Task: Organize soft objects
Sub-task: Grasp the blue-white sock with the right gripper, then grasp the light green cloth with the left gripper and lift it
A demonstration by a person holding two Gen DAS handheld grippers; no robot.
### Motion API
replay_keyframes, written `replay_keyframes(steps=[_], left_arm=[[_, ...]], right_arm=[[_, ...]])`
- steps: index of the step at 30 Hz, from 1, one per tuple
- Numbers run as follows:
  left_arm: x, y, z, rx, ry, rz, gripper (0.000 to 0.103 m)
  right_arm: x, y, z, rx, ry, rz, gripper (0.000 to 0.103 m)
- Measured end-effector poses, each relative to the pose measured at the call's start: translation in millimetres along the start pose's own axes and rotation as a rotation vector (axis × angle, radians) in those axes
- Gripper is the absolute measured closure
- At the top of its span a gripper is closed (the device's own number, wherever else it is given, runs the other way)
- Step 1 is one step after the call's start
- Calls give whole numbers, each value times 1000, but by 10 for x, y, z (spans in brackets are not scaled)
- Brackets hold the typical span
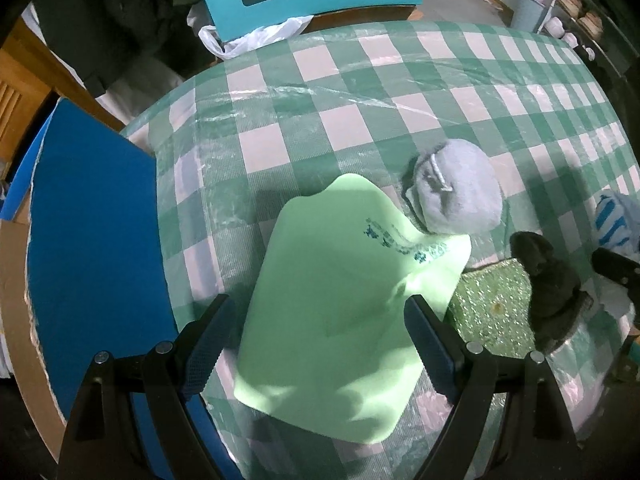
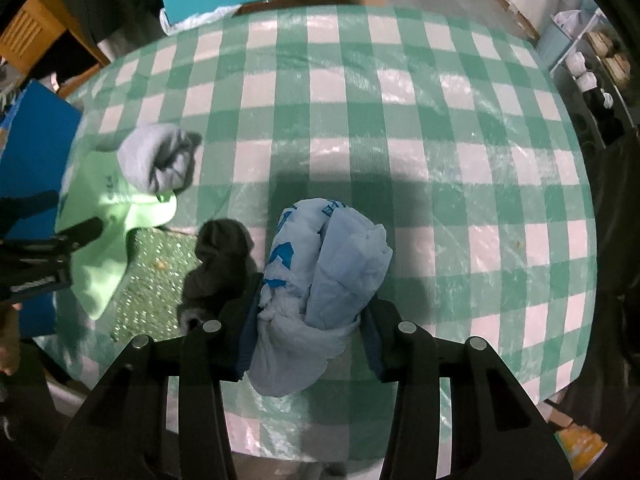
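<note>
The knotted blue plastic bag (image 2: 320, 280) sits on the checked worktop (image 2: 400, 120), pinched in the right claw (image 2: 308, 344), which points steeply down. Beside the bag, the left claw (image 1: 320, 344) hangs wide apart, pointing steeply down over the pale green cloth (image 1: 340, 300), touching nothing.

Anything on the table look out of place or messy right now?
Slightly: the light green sheet is buckled, one corner tucked under the grey bundle and overlapping the glittery sponge, which has a small yellowish spot. Nothing spilled.
</note>
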State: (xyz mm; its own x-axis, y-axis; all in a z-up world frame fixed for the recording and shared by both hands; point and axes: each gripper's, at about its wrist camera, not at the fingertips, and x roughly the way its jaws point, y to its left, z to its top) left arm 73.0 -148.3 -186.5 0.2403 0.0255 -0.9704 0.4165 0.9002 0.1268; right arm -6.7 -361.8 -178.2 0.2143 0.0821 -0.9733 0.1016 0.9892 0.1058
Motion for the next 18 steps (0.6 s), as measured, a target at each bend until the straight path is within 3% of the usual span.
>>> replay_keyframes(steps=[5,15,18], left_arm=[[47,5,68,6,-21,6,20],[126,47,65,-14,-1,-20,89],[86,15,51,-2,-12,-25,95]], right_arm=[[-65,0,52,1,-22,24,60],[-160,74,83,6,-29,44,60],[-190,42,79,8,-31,46,60]])
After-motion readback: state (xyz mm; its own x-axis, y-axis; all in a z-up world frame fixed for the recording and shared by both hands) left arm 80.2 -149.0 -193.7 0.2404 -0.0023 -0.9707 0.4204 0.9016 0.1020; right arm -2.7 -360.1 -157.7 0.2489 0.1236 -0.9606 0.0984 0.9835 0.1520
